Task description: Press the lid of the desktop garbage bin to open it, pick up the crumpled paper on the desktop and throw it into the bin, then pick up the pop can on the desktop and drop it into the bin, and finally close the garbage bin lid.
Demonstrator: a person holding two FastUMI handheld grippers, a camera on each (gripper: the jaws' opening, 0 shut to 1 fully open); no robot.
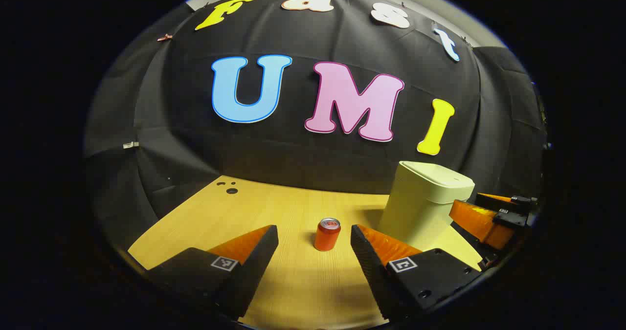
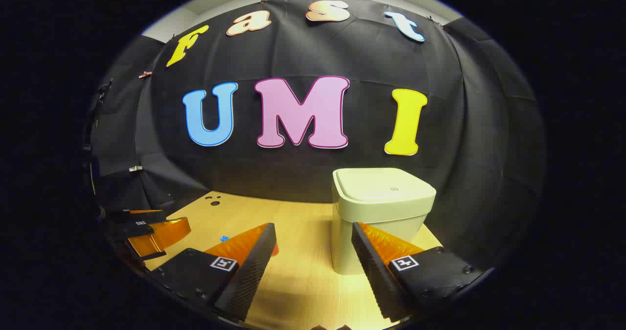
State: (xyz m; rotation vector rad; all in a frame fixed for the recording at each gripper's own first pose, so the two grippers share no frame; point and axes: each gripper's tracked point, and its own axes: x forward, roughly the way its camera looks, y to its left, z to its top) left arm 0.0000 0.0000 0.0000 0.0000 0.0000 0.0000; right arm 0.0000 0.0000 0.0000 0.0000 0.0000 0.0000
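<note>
Both tongs held wide apart over the tabletop, holding nothing; bin lid down.

In the left gripper view the left tongs [image 1: 314, 242] gape wide, and the can [image 1: 327, 233] stands upright on the tabletop [image 1: 274, 208] just beyond the gap between the fingers, touching neither. The bin [image 1: 424, 200] sits ahead to their right, its base hidden behind the right finger; past it the right tongs [image 1: 489, 212] are cut off at the edge. In the right gripper view the right tongs [image 2: 314, 242] are equally wide, the bin [image 2: 379, 208] just ahead, its lower front partly hidden by the right finger. The can is mostly hidden behind the left finger. The crumpled paper cannot be made out.
</note>
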